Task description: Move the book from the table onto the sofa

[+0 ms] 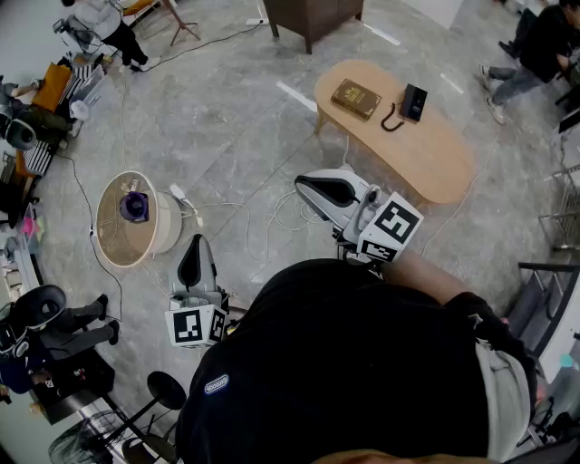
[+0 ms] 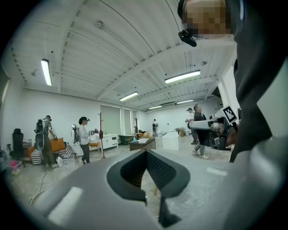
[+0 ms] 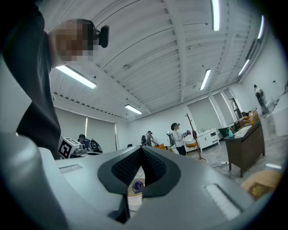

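A brown book point(image 1: 355, 98) lies flat on the far end of a light wooden oval table point(image 1: 435, 163); the right gripper view catches the book point(image 3: 257, 189) low at the right edge. My right gripper point(image 1: 304, 184) hovers over the floor, short of the table's near end, with its jaws shut and nothing between them. My left gripper point(image 1: 198, 240) is lower left, over the floor beside a round side table, also shut and empty. In the gripper views the left gripper point(image 2: 145, 151) and the right gripper point(image 3: 141, 148) each show ribbed pads meeting at the tip. No sofa shows.
A black handset with a cord point(image 1: 412, 101) lies beside the book. A round side table point(image 1: 154, 237) carries a purple object point(image 1: 134, 207). White cables point(image 1: 237, 214) trail across the floor. A dark wooden cabinet point(image 1: 313, 16) stands at the back. People stand and sit around the room's edges.
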Tool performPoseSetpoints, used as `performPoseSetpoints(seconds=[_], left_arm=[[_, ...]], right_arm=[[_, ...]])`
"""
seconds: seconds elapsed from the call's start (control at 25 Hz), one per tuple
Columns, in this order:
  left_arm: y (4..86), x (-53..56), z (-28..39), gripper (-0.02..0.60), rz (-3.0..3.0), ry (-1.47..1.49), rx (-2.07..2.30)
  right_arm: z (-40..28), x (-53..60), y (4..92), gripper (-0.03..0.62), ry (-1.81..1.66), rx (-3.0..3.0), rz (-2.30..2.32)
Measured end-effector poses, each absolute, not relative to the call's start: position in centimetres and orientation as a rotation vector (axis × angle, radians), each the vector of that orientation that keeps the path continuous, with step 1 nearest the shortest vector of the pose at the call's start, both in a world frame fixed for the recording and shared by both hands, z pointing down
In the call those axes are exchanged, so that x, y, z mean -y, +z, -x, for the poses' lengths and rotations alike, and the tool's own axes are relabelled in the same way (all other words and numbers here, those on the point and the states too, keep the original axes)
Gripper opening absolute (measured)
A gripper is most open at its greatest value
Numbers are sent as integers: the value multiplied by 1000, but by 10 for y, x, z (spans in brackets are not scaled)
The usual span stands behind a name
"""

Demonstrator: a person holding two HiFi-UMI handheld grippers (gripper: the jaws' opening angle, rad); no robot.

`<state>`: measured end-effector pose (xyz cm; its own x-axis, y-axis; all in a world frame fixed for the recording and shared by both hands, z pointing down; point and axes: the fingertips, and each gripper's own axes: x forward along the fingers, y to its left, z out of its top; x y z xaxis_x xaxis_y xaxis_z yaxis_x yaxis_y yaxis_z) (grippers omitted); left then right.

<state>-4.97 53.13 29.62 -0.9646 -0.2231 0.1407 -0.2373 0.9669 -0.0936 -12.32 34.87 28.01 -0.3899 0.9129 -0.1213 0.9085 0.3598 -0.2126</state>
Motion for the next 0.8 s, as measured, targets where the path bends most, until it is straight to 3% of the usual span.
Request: performPoseSetpoints(seconds=[0.64,0.76,0.8], left_arm=[[302,-549,45,2,-330,63,3022],[303,-553,42,2,-373,44,3035],[303,-554,41,37,-387,44,3040]], right_arm=[[113,-355,280,31,333,2662,1672],[114,-359,279,112,340,2683,1644],[114,-361,278,133,339,2690,1635]])
